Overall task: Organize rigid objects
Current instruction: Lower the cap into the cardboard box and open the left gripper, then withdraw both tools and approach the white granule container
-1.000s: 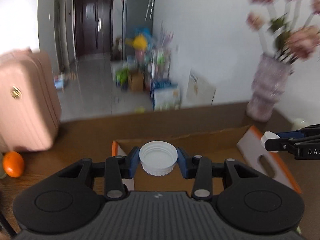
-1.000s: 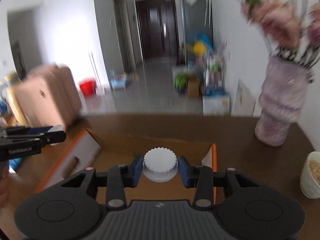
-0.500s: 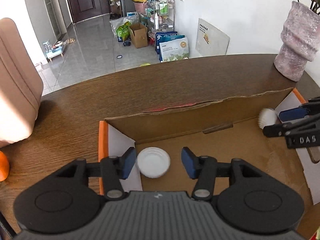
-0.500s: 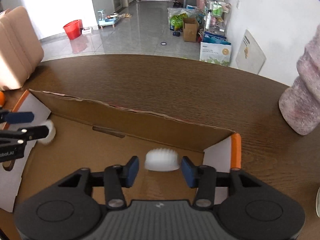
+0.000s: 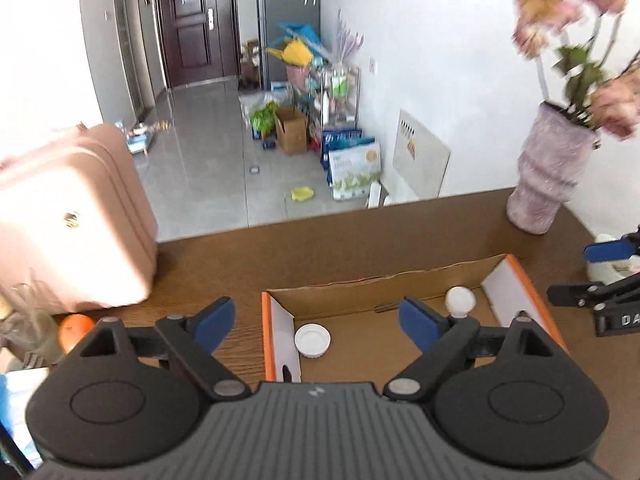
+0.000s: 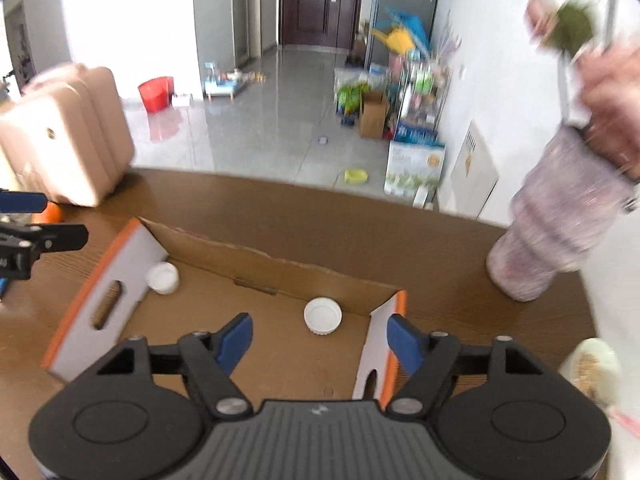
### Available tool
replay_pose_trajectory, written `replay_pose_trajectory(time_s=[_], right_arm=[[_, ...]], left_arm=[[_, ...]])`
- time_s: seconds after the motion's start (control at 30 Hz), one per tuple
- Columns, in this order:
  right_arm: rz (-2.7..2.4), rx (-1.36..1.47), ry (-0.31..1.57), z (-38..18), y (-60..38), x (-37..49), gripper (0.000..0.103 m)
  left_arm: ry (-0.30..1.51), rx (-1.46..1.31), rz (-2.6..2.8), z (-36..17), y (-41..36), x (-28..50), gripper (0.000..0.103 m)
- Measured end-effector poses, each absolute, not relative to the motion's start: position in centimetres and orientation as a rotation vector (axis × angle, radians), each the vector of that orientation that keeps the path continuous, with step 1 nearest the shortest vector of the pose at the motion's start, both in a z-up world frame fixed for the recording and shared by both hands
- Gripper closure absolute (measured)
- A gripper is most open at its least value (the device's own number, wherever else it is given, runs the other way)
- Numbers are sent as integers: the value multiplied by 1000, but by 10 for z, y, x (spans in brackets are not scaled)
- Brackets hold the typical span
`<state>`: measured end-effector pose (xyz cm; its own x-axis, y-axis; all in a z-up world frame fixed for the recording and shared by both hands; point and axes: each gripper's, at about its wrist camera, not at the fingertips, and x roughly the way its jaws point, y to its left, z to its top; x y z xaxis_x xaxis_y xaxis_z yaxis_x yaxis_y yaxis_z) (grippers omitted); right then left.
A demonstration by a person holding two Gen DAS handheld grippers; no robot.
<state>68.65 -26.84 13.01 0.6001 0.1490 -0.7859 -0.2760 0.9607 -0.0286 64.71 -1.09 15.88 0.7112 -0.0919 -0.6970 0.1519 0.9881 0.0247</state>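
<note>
Our left gripper (image 5: 318, 318) and right gripper (image 6: 319, 336) hang above the box (image 6: 256, 258), jaws opening with nothing between them, while two white caps (image 6: 323, 315) (image 6: 163, 277) lie on its floor near opposite ends.

Daylight is flooding in from the upper left of both views, bleaching the wall there and glaring off the floor tiles (image 6: 256, 128). Motion blur is smearing the flowers (image 5: 576, 40) and vase (image 6: 560, 216) at the right. Fisheye curvature is bending the table edge (image 6: 320, 192), and dark corners are vignetting the right wrist view.
</note>
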Motion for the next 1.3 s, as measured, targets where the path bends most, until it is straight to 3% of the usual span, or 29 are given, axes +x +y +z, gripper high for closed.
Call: replay_pose_trajectory(time_s=[0.2,0.37,0.67,0.77,0.93,1.3], right_arm=[[246,-183,779,198,-274,623,20],[252,-187,716,230,-276,573,20],[285,-154,527,248,-278,488,13],[289,-139,428,243,-281,460,5],[246,-96,252,221,-290,410,4],[209,2,39,120,-300,293,0]], left_arm=[[660,114,-143,211,-11,583,4],[576,107,-131,239,-5,531,1],[317,130,-124,257,1,430,0],[200,173,-100,246,-3,396,0],[89,167,-92,212,-4,345,0],[56,96,-105,104,8,263,0]])
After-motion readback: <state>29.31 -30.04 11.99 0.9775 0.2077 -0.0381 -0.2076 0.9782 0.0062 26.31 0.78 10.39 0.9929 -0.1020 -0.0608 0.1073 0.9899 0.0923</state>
